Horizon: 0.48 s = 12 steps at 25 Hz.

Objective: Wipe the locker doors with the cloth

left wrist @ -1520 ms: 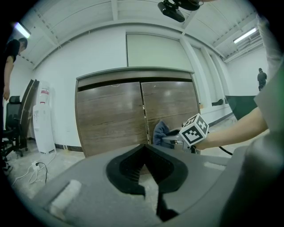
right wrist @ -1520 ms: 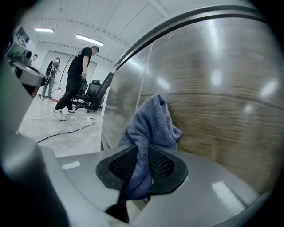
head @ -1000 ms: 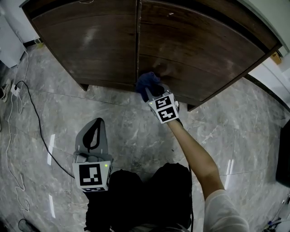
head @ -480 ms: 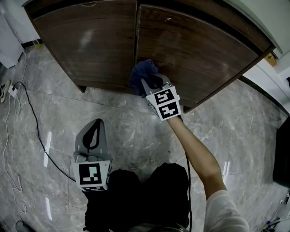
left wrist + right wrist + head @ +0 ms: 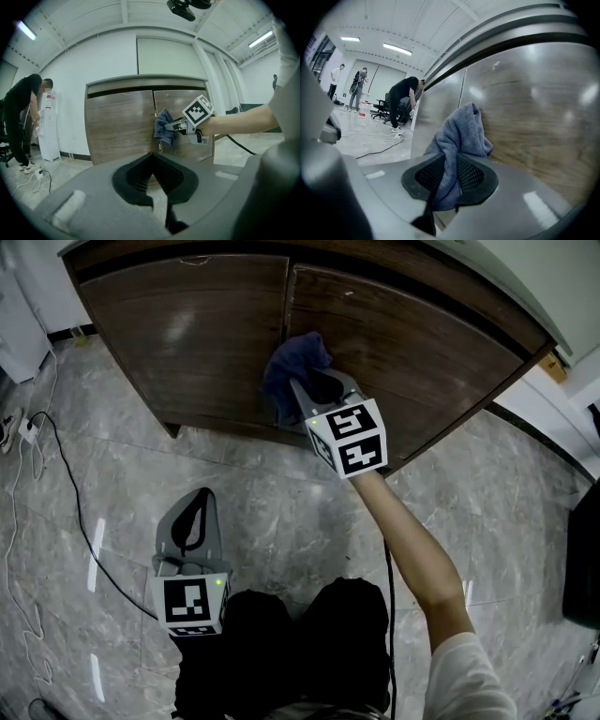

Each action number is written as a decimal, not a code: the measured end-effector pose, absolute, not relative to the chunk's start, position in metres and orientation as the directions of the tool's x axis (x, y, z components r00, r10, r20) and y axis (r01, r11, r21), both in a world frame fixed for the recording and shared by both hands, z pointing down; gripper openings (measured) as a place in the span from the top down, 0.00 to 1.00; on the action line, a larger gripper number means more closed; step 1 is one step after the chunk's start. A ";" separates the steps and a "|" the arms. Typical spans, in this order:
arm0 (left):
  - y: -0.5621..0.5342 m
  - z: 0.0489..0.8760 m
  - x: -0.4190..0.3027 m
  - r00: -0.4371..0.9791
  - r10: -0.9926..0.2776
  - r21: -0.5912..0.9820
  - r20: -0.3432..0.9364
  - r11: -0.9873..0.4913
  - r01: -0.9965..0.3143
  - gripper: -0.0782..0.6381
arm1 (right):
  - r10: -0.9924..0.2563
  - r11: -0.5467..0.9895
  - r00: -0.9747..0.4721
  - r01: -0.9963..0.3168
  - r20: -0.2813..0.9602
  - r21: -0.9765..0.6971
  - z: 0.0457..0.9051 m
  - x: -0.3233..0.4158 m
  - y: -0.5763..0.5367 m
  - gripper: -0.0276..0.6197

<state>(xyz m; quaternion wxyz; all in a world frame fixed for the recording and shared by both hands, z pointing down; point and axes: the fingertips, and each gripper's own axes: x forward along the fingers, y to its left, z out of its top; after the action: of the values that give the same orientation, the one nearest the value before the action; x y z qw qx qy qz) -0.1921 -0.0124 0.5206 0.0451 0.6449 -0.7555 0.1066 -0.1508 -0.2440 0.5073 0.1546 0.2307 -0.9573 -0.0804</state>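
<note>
A dark wooden locker has a left door (image 5: 187,324) and a right door (image 5: 412,343) meeting at a central seam. My right gripper (image 5: 305,390) is shut on a blue cloth (image 5: 289,371), which presses against the doors at that seam. In the right gripper view the cloth (image 5: 457,140) hangs bunched between the jaws, against the wood-grain door (image 5: 534,112). My left gripper (image 5: 192,526) hangs low over the floor, shut with nothing in it. From the left gripper view the locker (image 5: 122,122) stands ahead, with the cloth (image 5: 165,129) on it.
Grey marbled floor (image 5: 281,502) lies before the locker. A black cable (image 5: 80,502) and white wires run along the left. A white appliance (image 5: 49,126) stands left of the locker, with a person (image 5: 23,122) bent beside it. More people and chairs (image 5: 379,105) are farther off.
My right gripper has carried the cloth up the doors along the seam and slightly left. The left gripper has stayed in place.
</note>
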 end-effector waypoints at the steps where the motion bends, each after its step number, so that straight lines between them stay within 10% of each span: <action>1: -0.012 0.519 -0.191 -0.162 -0.965 -0.099 0.206 0.144 -0.985 0.89 | -0.467 0.880 -0.848 -0.417 0.250 0.227 0.499 -0.152 -0.244 0.83; 12: -0.010 0.511 -0.193 -0.165 -0.969 -0.104 0.185 0.147 -0.984 0.89 | -0.465 0.874 -0.871 -0.423 0.156 0.240 0.424 -0.167 -0.242 0.83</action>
<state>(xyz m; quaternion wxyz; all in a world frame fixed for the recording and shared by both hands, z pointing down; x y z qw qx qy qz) -0.1931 -0.0096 0.5113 0.0367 0.6452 -0.7565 0.1001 -0.1665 -0.2419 0.4237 0.1049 0.2308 -0.9622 -0.0994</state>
